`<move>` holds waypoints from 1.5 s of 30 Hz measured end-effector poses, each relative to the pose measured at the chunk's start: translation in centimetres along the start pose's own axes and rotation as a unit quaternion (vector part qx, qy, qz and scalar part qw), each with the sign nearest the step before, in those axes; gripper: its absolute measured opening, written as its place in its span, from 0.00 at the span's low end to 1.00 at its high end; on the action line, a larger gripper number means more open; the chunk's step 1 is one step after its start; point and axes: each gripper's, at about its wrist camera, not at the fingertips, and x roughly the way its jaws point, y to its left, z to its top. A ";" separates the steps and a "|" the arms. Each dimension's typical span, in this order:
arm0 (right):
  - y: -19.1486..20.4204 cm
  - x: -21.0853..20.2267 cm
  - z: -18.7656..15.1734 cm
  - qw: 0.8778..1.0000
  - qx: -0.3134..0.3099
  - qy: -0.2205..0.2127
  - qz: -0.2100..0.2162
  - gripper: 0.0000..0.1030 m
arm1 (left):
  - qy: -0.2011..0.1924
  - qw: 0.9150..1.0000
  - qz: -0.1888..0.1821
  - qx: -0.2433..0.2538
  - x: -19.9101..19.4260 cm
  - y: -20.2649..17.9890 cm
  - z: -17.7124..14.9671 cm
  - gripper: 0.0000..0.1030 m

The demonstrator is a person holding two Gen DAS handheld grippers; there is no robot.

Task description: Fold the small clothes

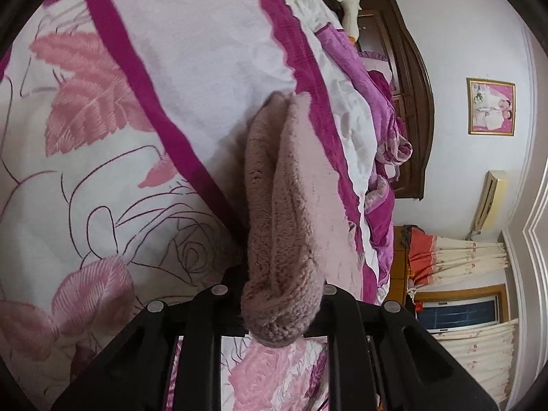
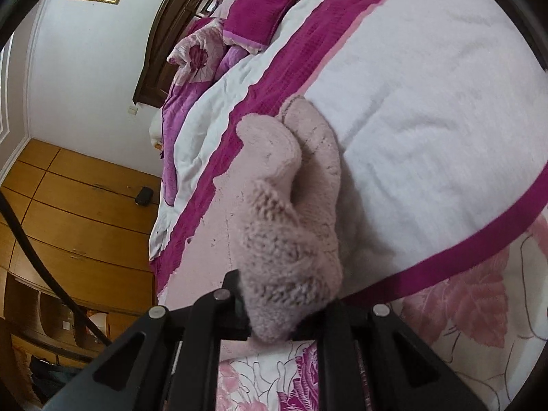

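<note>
**Both grippers pinch a fuzzy pink garment over the bed**

Black gripper linkage fills the bottom of each wrist view, and a bunched end of the fuzzy pink garment sits right over it. In the left wrist view the left gripper has its jaws pressed together on a thick roll of the fabric; the fingertips themselves are hidden under the pile. From there the cloth stretches away from the camera in two long folds, lying over the white and magenta bedspread, with a pale pink panel along its right side.

In the right wrist view the right gripper likewise pinches a wad of the same garment. Its jaws look nearly closed, though the fabric covers the pads. Beyond the grip the cloth humps up in two rounded lobes and rests on the bedspread, across a magenta stripe.

Crumpled purple bedding is heaped near the dark wooden headboard. A framed picture hangs on the wall, and a wooden wardrobe stands beside the bed.
</note>
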 end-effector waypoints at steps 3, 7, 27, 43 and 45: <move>0.3 -0.3 0.2 1.000 -0.010 0.004 -0.006 0.13 | 0.002 1.000 0.005 0.010 0.0 -0.9 0.1 0.00; 0.3 -1.1 0.0 1.000 -0.009 0.008 -0.004 0.13 | 0.001 1.000 0.008 0.024 -0.7 -2.0 -0.2 0.00; 0.8 -3.2 -1.0 0.999 -0.030 0.021 -0.026 0.13 | 0.002 1.000 0.003 -0.002 -2.0 0.7 -1.7 0.00; -0.1 -5.0 -4.8 0.980 -0.092 -0.021 -0.178 0.61 | -0.010 1.000 0.007 -0.024 -2.6 4.9 -2.9 0.00; 1.6 -5.8 -4.9 0.957 -0.141 -0.055 -0.249 0.78 | -0.019 1.000 -0.003 -0.020 -2.5 5.1 -2.9 0.00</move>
